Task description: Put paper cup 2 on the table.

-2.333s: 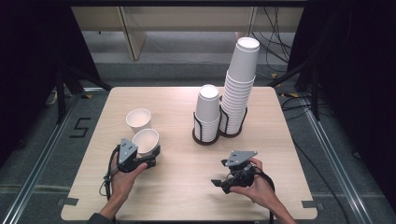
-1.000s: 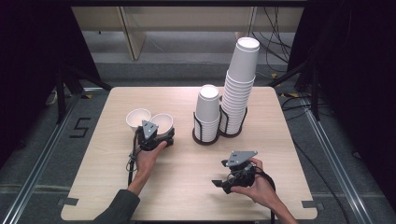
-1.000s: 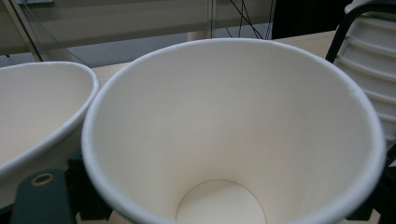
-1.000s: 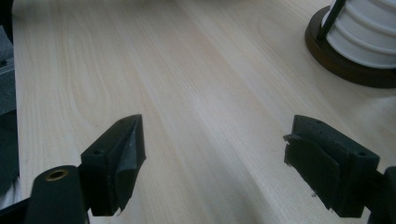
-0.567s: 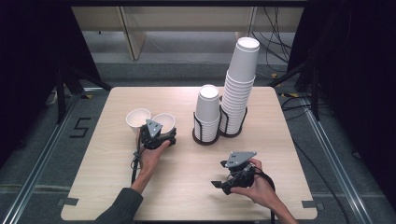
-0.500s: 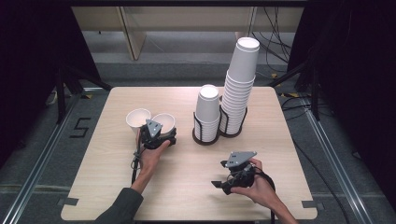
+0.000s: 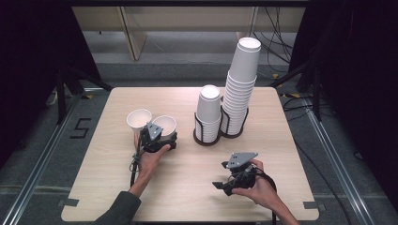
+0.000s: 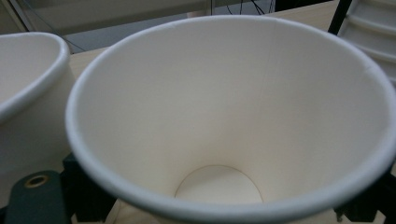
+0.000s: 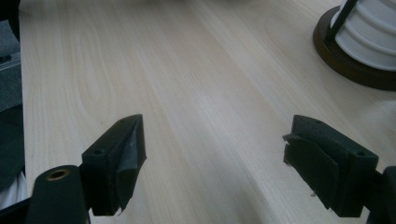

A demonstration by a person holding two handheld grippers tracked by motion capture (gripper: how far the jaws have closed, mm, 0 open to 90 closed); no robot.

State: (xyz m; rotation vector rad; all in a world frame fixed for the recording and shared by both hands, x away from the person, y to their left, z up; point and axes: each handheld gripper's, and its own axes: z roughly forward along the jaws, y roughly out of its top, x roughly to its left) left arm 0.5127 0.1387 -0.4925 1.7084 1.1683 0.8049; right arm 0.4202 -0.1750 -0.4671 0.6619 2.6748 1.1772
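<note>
On the left half of the bench, your left hand-held gripper has just eased its narrow pinch on the paper cup beside the second cup; back straight off so neither tips, while your right hand-held gripper rests wide, empty.
</note>
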